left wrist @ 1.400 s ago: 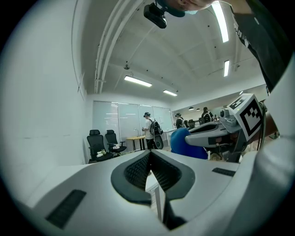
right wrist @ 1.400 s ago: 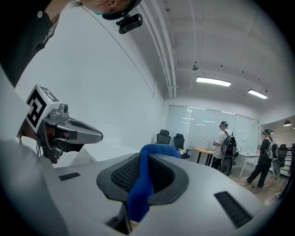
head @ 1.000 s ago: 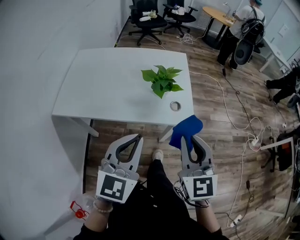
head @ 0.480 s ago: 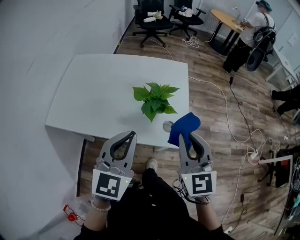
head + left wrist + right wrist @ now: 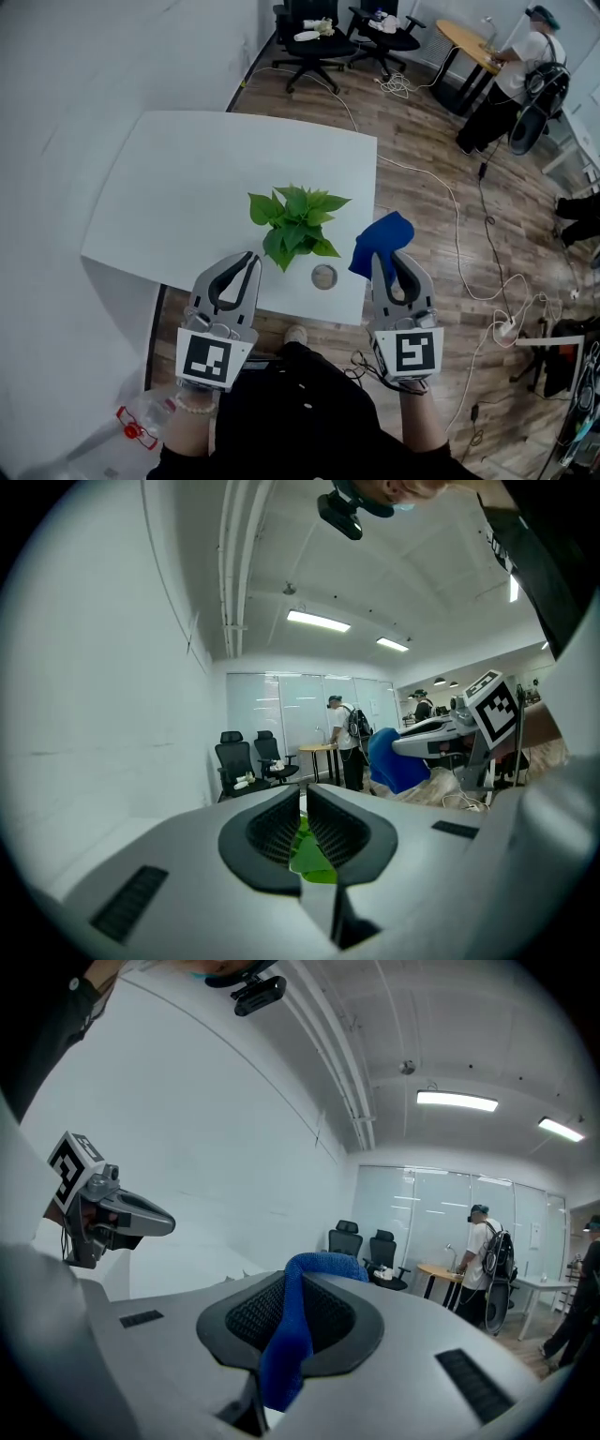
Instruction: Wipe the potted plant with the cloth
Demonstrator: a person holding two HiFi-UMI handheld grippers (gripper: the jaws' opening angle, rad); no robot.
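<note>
The surface (image 5: 187, 178) was white, smooth and matt, and a round cable grommet (image 5: 323, 277) set into it looked like dull silver metal. The floor (image 5: 422, 169) was brown wood plank with a faint sheen. The potted plant (image 5: 295, 225) had smooth, slightly glossy green leaves. The cloth (image 5: 286, 1335) was matt blue fabric with a fine, nubbly weave. The left tongs (image 5: 246, 258) and right tongs (image 5: 392, 258) were smooth, matt grey plastic, with black pads (image 5: 270, 834) ribbed in a fine grid.
</note>
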